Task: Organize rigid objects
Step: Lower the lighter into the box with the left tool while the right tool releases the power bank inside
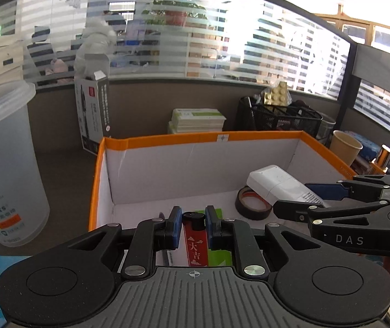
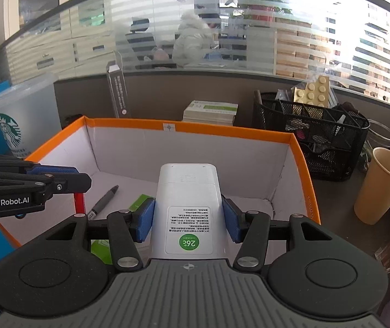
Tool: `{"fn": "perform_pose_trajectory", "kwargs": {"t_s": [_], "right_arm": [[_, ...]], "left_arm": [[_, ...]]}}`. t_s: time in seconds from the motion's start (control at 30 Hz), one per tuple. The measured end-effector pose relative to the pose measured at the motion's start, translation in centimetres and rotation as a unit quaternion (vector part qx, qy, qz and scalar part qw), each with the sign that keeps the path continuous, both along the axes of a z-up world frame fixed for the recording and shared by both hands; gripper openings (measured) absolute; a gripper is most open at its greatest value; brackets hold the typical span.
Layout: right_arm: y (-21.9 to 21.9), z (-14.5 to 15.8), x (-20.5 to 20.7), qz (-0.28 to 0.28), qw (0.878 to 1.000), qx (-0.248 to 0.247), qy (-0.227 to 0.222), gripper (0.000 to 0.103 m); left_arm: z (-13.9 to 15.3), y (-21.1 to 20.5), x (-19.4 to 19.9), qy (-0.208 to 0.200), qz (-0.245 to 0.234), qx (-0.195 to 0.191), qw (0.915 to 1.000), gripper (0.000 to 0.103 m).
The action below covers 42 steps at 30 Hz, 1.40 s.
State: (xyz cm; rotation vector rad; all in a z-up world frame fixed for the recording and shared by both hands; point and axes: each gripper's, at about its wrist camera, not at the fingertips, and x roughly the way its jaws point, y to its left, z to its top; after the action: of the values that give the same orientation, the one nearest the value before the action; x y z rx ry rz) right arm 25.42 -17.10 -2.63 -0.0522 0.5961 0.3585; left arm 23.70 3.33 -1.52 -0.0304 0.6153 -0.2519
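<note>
Orange-rimmed box (image 2: 301, 161): right gripper (image 2: 188, 220) clamps remote (image 2: 186, 188); left gripper (image 1: 193, 228) grips, perhaps, lighter (image 1: 194, 220).

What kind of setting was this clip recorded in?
Most likely an office desk. A frosted striped glass partition runs behind it, with an office chair beyond. On the desk stand a black mesh organizer, a stack of books and an orange-rimmed box.

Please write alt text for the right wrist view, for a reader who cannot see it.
The right gripper holds a white remote control over an orange-rimmed box containing a pen. The left gripper reaches in from the left.
</note>
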Motion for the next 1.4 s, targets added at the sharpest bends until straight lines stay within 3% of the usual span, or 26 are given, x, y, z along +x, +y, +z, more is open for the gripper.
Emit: {"fn": "perform_pose_trajectory", "kwargs": {"t_s": [0.6, 0.93, 0.97, 1.1, 1.2, 1.23, 1.3, 1.4], "right_arm": [[0.4, -0.4, 0.3, 0.000, 0.999, -0.025, 0.021, 0.050], [0.4, -0.7, 0.0, -0.004, 1.000, -0.021, 0.020, 0.056], [0.4, -0.6, -0.1, -0.005, 1.000, -0.022, 0.018, 0.057], [0.1, -0.1, -0.6, -0.010, 1.000, -0.022, 0.009, 0.060], [-0.1, 0.3, -1.3, -0.011, 1.000, -0.021, 0.002, 0.060], [-0.1, 0.5, -1.7, -0.013, 1.000, -0.022, -0.003, 0.060], [-0.2, 1.1, -2.5, -0.020, 0.999, -0.029, -0.018, 0.061], [-0.6, 2.2, -3.8, -0.029, 0.998, -0.031, -0.037, 0.061]], "left_arm": [[-0.4, -0.1, 0.3, 0.002, -0.001, 0.008, 1.0000, 0.018], [-1.0, -0.7, 0.2, 0.013, -0.011, 0.017, 0.9997, 0.021], [-1.0, -0.7, 0.1, 0.013, -0.010, 0.014, 0.9998, 0.022], [-0.3, -0.9, -0.7, -0.004, -0.016, 0.010, 0.9998, 0.053], [0.3, -1.2, -1.9, -0.024, -0.017, 0.015, 0.9995, 0.067], [0.6, -1.1, -2.3, -0.030, -0.011, 0.018, 0.9993, 0.076], [1.1, -0.7, -3.2, -0.044, 0.004, 0.019, 0.9989, 0.082], [1.8, 0.6, -4.4, -0.051, 0.023, 0.010, 0.9984, 0.084]]}}
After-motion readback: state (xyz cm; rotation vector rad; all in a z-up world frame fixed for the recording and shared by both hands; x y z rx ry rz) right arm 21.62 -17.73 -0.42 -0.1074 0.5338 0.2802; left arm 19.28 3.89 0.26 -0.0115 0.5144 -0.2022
